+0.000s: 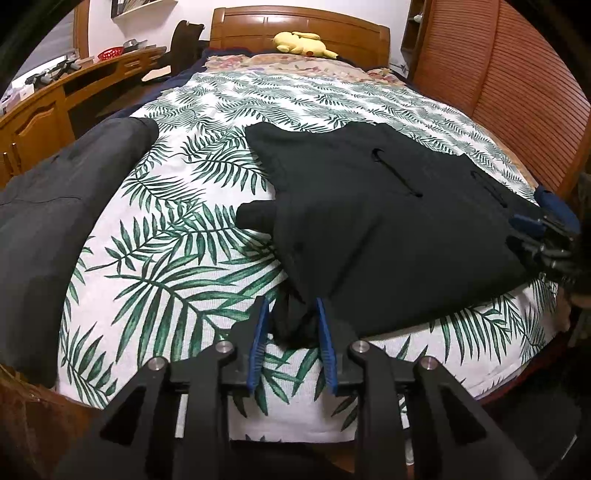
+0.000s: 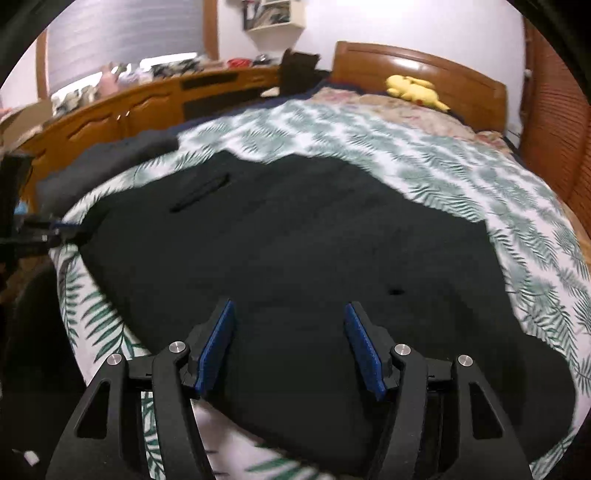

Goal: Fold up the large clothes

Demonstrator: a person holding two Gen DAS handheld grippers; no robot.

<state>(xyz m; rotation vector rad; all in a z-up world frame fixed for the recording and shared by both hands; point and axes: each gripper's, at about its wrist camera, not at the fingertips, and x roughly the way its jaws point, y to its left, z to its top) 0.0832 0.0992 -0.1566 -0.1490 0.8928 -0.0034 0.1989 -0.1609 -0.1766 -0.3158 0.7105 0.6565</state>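
Observation:
A large black garment (image 1: 388, 221) lies spread on the leaf-print bedspread (image 1: 177, 236). It also fills the middle of the right wrist view (image 2: 295, 258). My left gripper (image 1: 291, 306) has its blue-padded jaws a little apart around a bunched corner of the garment at the near edge of the bed. My right gripper (image 2: 290, 310) is open just above the garment's near edge, holding nothing. It shows at the right edge of the left wrist view (image 1: 546, 221).
A grey folded garment (image 1: 55, 206) lies on the bed's left side. A yellow plush toy (image 1: 303, 42) sits by the wooden headboard (image 1: 295, 22). A wooden desk (image 1: 55, 96) runs along the left and a slatted wooden wardrobe (image 1: 517, 92) stands on the right.

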